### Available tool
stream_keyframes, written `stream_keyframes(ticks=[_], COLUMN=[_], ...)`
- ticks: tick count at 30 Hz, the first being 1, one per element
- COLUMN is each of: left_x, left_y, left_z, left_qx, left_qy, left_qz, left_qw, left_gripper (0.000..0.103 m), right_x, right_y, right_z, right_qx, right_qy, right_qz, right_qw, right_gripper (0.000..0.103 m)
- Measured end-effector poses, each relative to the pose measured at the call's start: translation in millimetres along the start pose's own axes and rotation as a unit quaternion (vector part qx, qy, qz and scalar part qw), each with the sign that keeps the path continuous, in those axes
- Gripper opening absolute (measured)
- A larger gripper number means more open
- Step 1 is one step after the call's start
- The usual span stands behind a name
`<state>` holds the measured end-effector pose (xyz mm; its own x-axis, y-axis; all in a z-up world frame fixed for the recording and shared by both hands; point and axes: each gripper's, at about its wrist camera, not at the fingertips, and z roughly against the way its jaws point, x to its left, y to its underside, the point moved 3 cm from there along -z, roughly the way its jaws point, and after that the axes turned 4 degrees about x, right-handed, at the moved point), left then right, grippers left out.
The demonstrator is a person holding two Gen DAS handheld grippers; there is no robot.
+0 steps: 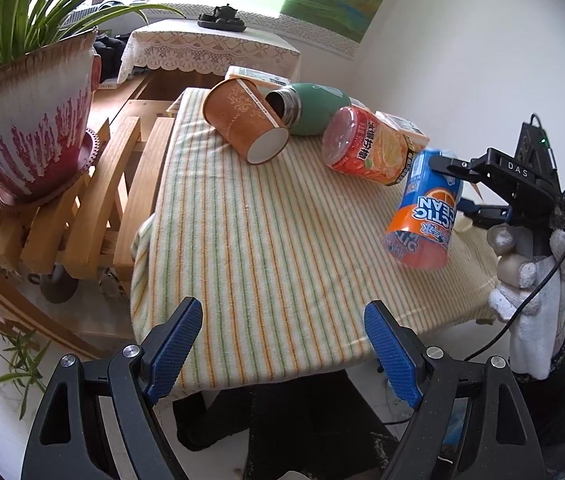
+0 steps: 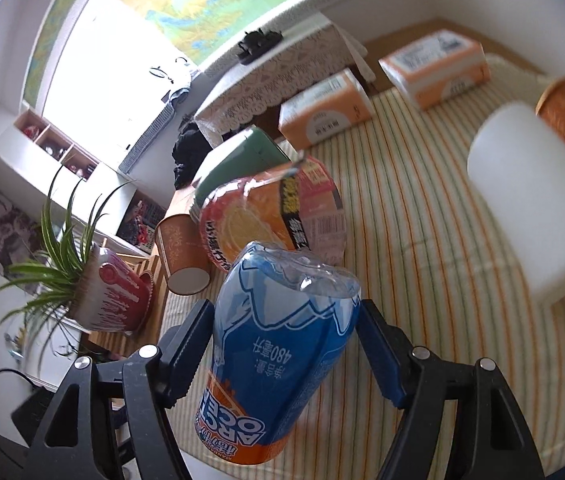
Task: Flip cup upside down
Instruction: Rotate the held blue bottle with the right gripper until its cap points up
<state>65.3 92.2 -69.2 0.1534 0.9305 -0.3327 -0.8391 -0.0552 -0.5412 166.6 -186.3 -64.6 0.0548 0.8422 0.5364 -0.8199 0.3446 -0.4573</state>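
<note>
A blue and orange plastic cup with "ARCTIC OCEAN" lettering is held tilted over the right side of the striped tablecloth, and its lettering reads upside down. My right gripper is shut on its blue end, with a gloved hand on the handle. In the right wrist view the cup fills the space between the fingers of the right gripper, clear end pointing away. My left gripper hangs open at the table's front edge with nothing in it.
Several things lie on their sides at the back of the cloth: a brown paper cup, a green flask and an orange-red cup. Orange boxes sit behind them. A potted plant stands on a wooden rack to the left. A blurred white object is close on the right.
</note>
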Motion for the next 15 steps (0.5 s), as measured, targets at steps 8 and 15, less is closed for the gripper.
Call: stream_keyframes(ticks=[8,15], left_x=[-7.0,-19.0], left_y=[-1.9,-3.5], left_z=[-1.0,-6.6], left_qx=[-0.019,-0.026], left_qy=[-0.008,-0.021], left_qz=[0.002,-0.019], left_qw=[0.9998,0.9993], left_gripper=[0.086,0.086], right_x=[30.8,30.9], right_y=[0.0,3.1], right_z=[18.1,21.7], right_qx=[-0.111,-0.164], right_qy=[0.134,0.182], right_qz=[0.140,0.170], right_qw=[0.975,0.955], right_gripper=[0.069,0.069])
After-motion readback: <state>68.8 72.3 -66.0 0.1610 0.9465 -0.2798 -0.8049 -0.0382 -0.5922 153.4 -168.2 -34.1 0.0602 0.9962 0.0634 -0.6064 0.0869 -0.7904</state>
